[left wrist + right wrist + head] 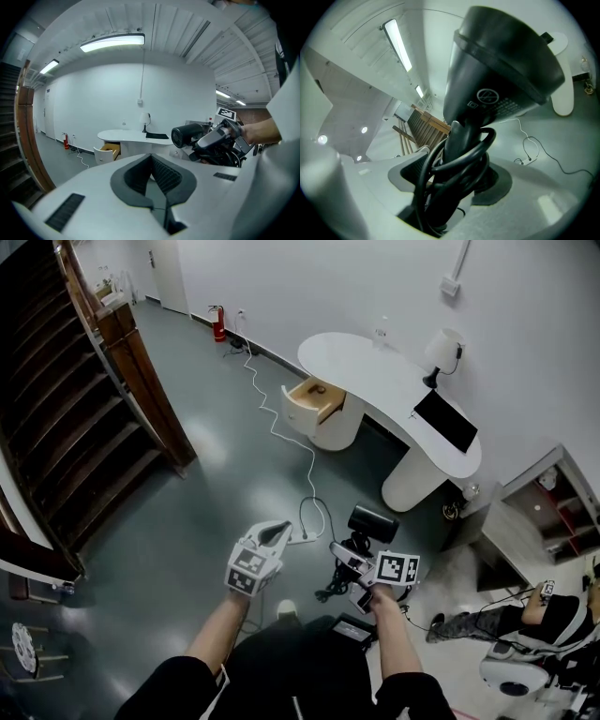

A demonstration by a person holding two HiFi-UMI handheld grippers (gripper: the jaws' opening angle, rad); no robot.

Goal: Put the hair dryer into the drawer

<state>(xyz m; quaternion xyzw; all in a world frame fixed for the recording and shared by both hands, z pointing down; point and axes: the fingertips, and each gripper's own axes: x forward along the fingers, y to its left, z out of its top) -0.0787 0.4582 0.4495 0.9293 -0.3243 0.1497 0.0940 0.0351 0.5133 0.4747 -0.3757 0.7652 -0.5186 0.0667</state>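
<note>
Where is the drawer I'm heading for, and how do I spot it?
Find the curved white desk against the wall. Under its left end in the head view stands a rounded white pedestal, with the drawer pulled out of it. It alone shows a tan wooden inside; the other pedestal is plain white.

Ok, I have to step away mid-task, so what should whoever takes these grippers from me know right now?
Right gripper: shut on the hair dryer by its handle, with the cord coiled round it.
Left gripper: jaws together, empty.
Drawer: open at the white desk, across the floor from the person.
Done: dryer in hand.
Left: carry it over, lay it in the drawer, release.
</note>
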